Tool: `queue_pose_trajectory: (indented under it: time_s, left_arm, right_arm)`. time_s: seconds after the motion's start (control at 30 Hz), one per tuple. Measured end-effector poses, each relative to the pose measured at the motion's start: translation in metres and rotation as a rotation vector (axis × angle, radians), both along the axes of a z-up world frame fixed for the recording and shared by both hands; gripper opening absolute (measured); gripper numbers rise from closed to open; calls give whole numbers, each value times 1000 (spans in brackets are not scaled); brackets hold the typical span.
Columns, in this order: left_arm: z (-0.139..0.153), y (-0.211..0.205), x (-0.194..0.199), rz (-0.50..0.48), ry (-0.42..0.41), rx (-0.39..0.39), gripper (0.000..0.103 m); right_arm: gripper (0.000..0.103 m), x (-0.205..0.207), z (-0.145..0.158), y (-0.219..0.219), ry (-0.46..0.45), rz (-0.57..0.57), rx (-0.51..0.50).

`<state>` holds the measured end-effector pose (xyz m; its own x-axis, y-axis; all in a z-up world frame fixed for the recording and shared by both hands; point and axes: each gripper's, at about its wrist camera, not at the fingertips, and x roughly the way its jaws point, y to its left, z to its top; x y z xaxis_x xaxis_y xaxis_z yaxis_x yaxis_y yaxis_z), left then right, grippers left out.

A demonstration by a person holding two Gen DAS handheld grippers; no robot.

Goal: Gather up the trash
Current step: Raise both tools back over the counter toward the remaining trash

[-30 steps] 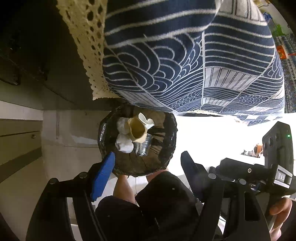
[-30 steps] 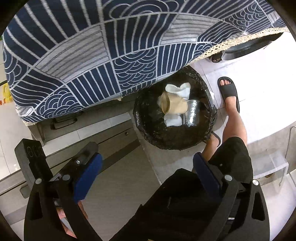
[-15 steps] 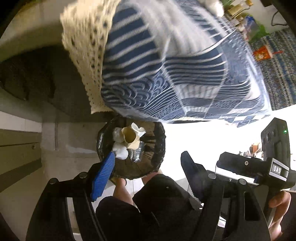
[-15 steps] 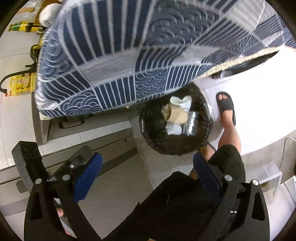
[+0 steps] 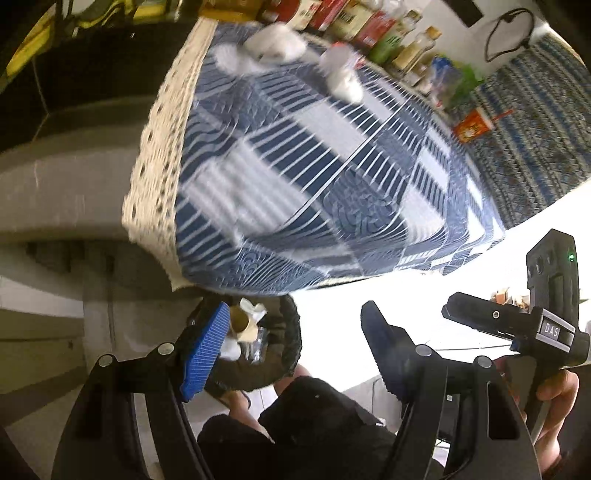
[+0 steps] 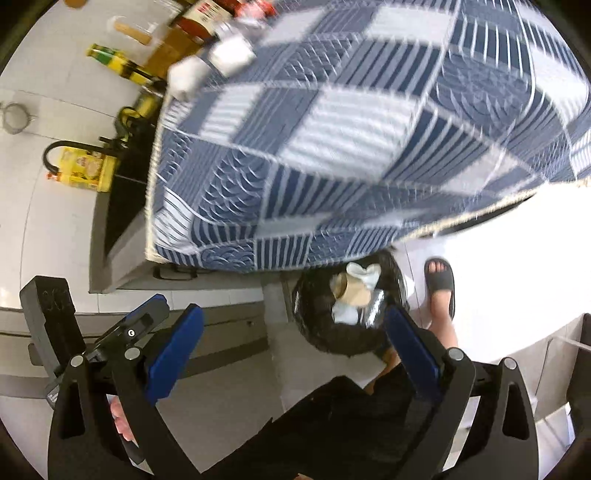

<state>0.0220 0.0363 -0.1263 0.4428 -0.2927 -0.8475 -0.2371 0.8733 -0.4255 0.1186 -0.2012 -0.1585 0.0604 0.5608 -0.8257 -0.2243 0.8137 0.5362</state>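
Observation:
A round bin lined with a black bag (image 5: 284,339) (image 6: 325,332) stands on the floor by the table's edge. It holds a paper cup (image 5: 242,323) (image 6: 351,291), white tissues (image 6: 364,271) and a clear plastic piece. More white crumpled trash (image 5: 273,44) (image 5: 343,74) (image 6: 210,61) lies blurred on the far part of the blue patterned tablecloth (image 5: 314,177) (image 6: 369,129). My left gripper (image 5: 291,343) is open and empty above the bin. My right gripper (image 6: 291,339) is open and empty too.
Bottles and packets (image 5: 388,33) line the table's far side, with a red carton (image 5: 474,127). Yellow packages (image 6: 83,168) and bottles sit beyond the table's corner. My legs and a sandalled foot (image 6: 439,280) stand beside the bin. Grey cabinet drawers (image 6: 221,325) are at left.
Both grippers have risen and tilted up away from the bin. The bin now looks smaller and lower, and the table top with its trash and bottles has come into view.

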Motion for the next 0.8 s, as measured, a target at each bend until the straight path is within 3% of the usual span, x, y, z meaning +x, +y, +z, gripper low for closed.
queue_pose_trajectory:
  time_s: [0.17, 0.5, 0.8]
  left_arm:
    - [25, -2, 6, -12, -56, 17, 71]
    - [52, 10, 32, 8, -101, 40, 71]
    - [64, 29, 83, 102, -101, 56, 71]
  right_arm:
    - [97, 6, 29, -6, -94, -4, -3]
    - [97, 35, 66, 0, -185, 34, 36]
    - [97, 109, 88, 25, -254, 130, 40]
